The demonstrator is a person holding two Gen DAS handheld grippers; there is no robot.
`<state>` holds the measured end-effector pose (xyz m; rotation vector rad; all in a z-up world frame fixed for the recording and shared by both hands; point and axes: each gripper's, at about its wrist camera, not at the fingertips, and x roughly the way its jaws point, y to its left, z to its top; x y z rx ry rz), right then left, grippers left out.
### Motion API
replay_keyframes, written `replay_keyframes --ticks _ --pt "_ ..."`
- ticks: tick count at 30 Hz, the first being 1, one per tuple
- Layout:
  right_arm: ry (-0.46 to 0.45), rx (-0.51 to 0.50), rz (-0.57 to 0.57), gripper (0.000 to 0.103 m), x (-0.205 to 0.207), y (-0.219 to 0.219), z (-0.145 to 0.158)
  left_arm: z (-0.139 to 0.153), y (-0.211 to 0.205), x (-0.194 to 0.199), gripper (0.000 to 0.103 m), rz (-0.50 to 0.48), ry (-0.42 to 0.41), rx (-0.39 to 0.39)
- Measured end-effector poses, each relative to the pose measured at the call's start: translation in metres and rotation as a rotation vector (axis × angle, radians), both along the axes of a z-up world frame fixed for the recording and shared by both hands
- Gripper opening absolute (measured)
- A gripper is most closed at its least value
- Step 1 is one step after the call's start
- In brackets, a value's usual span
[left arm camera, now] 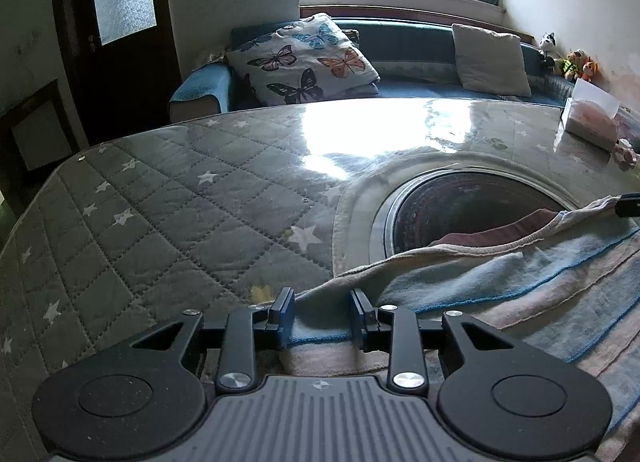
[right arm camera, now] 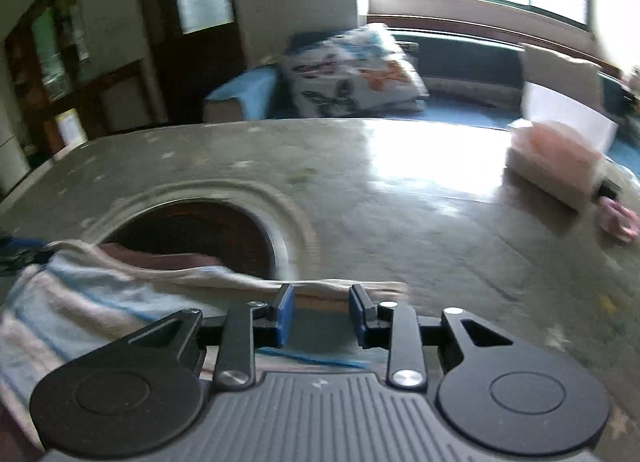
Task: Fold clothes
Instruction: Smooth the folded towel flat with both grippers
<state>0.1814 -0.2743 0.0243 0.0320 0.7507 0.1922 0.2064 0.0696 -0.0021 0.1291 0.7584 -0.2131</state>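
My left hand-held gripper (left arm camera: 322,316) and right hand-held gripper (right arm camera: 322,314), both with jaws apart, straddle the striped garment (left arm camera: 520,286) lying at the surface's (left arm camera: 180,190) near edge.

No readable text, label, brand, number or sign in either view. Small emblem on grey ribbed housing of left gripper (left arm camera: 322,316), too small to make out. Same emblem spot on right gripper (right arm camera: 322,315), blurred. White paper (left arm camera: 596,96) on tissue box (left arm camera: 588,124) shows no legible writing. Yellowish framed sheet (right arm camera: 69,127) by dark doorway too blurred to read
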Motion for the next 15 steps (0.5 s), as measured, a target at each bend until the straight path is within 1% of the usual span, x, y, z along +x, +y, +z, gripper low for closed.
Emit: replay_keyframes --ticks 3,5,7,10,12,15 --pt "0.008 -0.005 0.076 0.024 0.004 0.022 -0.002 0.000 -0.001 0.001 0.034 0.002 0.001 0.003" --pt "0.019 -0.017 0.092 0.022 0.010 0.032 -0.007 -0.001 -0.001 0.002 0.034 0.002 0.002 0.006" --pt "0.036 -0.019 0.085 0.020 0.018 0.036 -0.014 0.000 -0.001 0.002 0.036 0.002 0.001 0.006" --pt "0.040 -0.018 0.052 0.014 0.027 0.033 -0.021 -0.001 0.000 0.001 0.042 0.013 -0.001 0.011" --pt "0.043 0.013 0.031 0.014 0.029 0.027 -0.019 0.000 0.000 0.001 0.044 0.021 -0.004 0.017" --pt "0.023 -0.011 0.030 0.017 0.022 0.027 -0.012 0.005 -0.002 -0.003 0.048 0.031 -0.015 0.027"
